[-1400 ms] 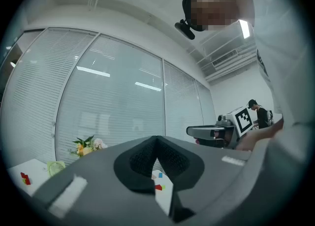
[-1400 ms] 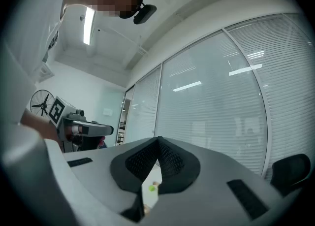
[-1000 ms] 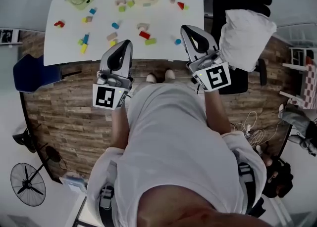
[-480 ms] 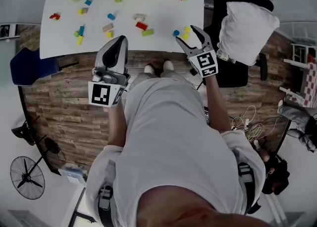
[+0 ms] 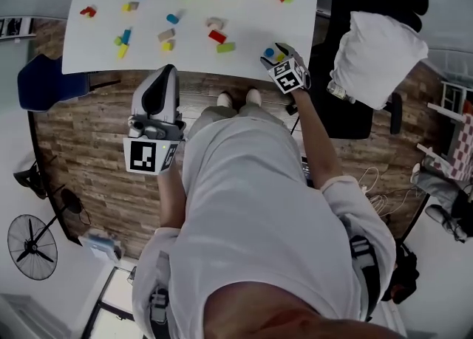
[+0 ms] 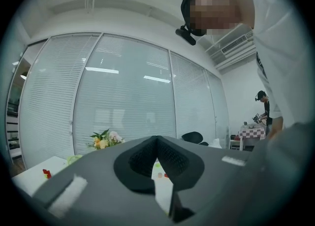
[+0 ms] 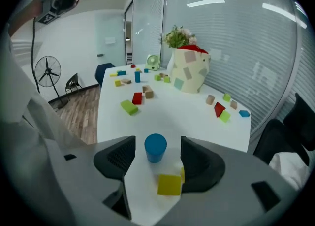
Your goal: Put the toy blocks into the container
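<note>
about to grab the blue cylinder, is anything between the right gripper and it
Nothing visible. The blue cylinder stands between the right gripper's opening jaws, untouched by the pads. A yellow block lies close beside it, near one pad, and might get caught too.

Bare table (image 7: 167, 116) lies beyond the blue cylinder (image 7: 155, 147) (a yellow block (image 7: 170, 184) sits just beside it).

We can read no words, numbers or brand names anywhere. The only signs we find are black-and-white square code markers. One is on the white cube (image 5: 150, 156) of the left hand-held gripper (image 5: 167, 72). Another is on the white cube (image 5: 287, 76) of the right hand-held gripper (image 5: 275, 51), whose jaws are opening with a blue cylinder block (image 7: 155, 147) between them.
</note>
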The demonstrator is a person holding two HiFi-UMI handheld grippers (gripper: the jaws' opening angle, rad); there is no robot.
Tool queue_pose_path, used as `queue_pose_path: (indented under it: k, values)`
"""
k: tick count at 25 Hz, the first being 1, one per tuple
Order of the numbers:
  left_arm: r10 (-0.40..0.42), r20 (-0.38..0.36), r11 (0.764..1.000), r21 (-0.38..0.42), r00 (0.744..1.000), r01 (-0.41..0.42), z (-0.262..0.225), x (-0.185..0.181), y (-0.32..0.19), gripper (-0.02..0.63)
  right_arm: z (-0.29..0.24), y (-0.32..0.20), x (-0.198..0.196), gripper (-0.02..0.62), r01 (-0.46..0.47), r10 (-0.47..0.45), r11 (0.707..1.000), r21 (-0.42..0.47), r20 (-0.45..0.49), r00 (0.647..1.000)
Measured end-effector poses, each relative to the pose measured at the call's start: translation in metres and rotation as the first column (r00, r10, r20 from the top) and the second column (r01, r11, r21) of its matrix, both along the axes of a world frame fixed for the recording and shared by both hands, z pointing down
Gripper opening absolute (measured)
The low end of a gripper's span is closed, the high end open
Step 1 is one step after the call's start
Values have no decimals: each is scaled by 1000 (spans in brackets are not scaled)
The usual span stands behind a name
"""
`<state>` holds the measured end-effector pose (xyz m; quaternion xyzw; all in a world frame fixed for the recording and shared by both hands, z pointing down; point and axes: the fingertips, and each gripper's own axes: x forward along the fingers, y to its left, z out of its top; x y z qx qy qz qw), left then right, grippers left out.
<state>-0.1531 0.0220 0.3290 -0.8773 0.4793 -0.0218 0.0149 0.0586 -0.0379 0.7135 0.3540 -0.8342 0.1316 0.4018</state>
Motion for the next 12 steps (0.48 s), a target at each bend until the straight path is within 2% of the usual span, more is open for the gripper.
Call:
queue_pose_path:
  k: [4, 7, 12]
  values:
    - [-38, 4, 999, -8, 999, 38, 1, -3, -1, -2, 15, -4, -4, 254, 49, -50, 998, -34, -33, 998]
    - [-52, 9, 999, -11, 999, 52, 1, 0, -3, -2, 18, -2, -6, 149, 79, -81, 996, -35, -52, 995]
    - [-62, 10, 998, -7, 998, 63, 2, 10, -8, -2, 12, -2, -7, 147, 88, -88, 996, -9, -9, 996]
